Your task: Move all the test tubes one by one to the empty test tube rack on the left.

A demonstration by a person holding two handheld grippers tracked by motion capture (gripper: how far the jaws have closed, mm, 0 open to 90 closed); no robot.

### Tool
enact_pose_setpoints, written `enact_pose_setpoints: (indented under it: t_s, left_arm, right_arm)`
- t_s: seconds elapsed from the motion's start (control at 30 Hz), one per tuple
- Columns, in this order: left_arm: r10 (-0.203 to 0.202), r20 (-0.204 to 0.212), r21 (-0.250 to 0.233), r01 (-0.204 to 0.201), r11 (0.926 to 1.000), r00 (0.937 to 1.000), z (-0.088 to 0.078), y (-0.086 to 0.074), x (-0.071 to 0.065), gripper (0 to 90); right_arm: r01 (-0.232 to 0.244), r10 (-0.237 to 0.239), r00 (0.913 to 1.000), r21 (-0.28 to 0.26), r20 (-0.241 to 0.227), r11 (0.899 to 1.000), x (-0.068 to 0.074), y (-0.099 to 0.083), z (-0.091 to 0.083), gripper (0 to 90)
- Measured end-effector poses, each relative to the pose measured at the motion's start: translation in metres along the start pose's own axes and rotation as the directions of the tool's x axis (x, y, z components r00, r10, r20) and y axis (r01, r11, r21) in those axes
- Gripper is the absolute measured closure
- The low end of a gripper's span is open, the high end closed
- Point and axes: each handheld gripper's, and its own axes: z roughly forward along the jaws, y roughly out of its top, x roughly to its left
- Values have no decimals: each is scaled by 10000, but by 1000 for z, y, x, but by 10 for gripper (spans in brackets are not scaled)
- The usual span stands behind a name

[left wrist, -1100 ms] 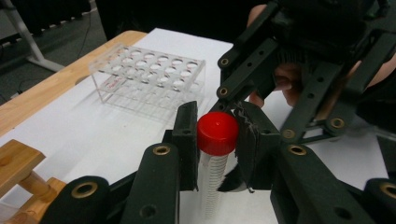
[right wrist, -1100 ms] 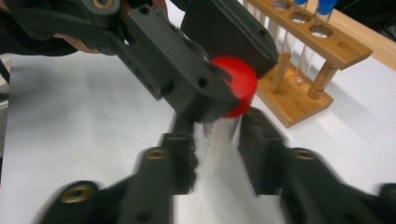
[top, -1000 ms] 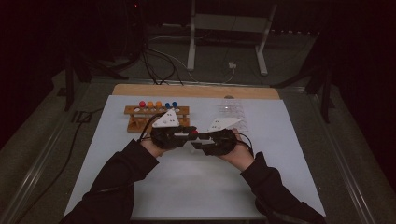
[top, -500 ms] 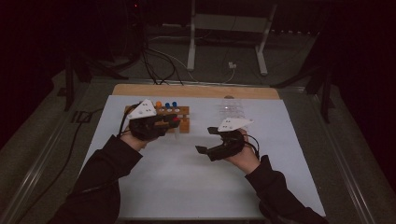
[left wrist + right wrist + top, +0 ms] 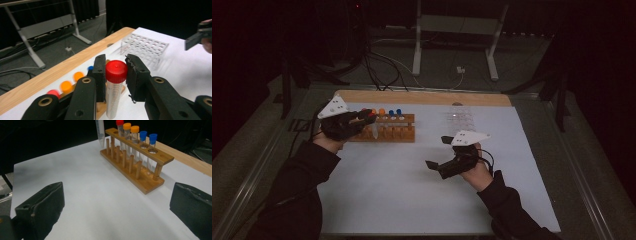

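At upper left, the left claw [image 5: 115,75] is grasping a red-capped tube [image 5: 115,86] beside the wooden rack [image 5: 384,131]. At centre right, the right claw [image 5: 438,156] is hanging released, its jaws having just been opening with nothing between them.

A dim room surrounds a white-topped table [image 5: 377,190] edged at its far side by a pale wooden strip [image 5: 422,98], the only brightly lit surface against near-black walls. Beyond it, a grey floor [image 5: 437,70] carries the splayed feet of a white metal stand [image 5: 417,50] and loose dark cables [image 5: 377,70] running past a small white plug [image 5: 459,70]. Grey matting [image 5: 247,150] borders the table on both sides.
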Motion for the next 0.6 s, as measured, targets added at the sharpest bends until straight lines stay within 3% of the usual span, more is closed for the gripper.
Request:
enact_pose_setpoints:
  t_s: [0.13, 0.27, 0.4, 0.6]
  left_arm:
    - [-66, -529, 26, 68, 10000, 9986, -6, -2, 13, 719]
    - [-381, -988, -43, 378, 9993, 9944, -8, -4, 27, 719]
    - [-399, -1685, -219, 367, 9991, 9849, -8, -4, 38, 718]
    - [-725, -2081, -348, 667, 9972, 9754, -3, -4, 55, 718]
  right_arm:
    - [-18, 19, 10000, -91, 39, 10000, 0, 0, -2, 0]
    - [15, -14, 10000, -145, 84, 9999, 0, 0, -4, 0]
    - [60, -58, 9999, -153, 131, 9999, 0, 0, -5, 0]
    - [87, -84, 9998, -172, 176, 9998, 0, 0, -6, 0]
